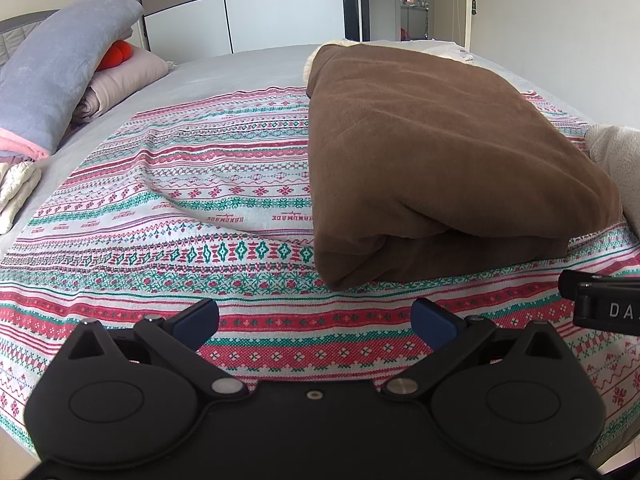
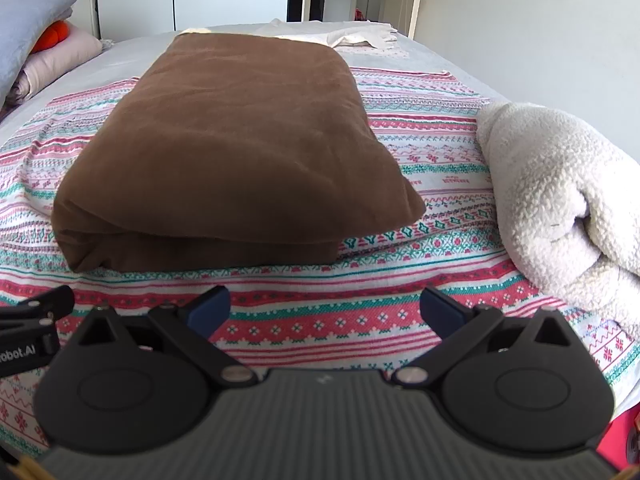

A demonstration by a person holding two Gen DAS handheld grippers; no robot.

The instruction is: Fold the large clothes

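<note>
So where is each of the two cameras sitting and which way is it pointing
Left wrist: sits on the left gripper, low over the patterned sheet, facing up the bed; its open fingers show, brown blanket ahead-right, right gripper at the right edge.
Right wrist: on the right gripper, facing the same way; open fingers show, white fleece at right.
Shared: blanket, sheet, pillows, wardrobe.

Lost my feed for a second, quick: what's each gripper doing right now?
Left gripper: open, holding nothing.
Right gripper: open, holding nothing.
</note>
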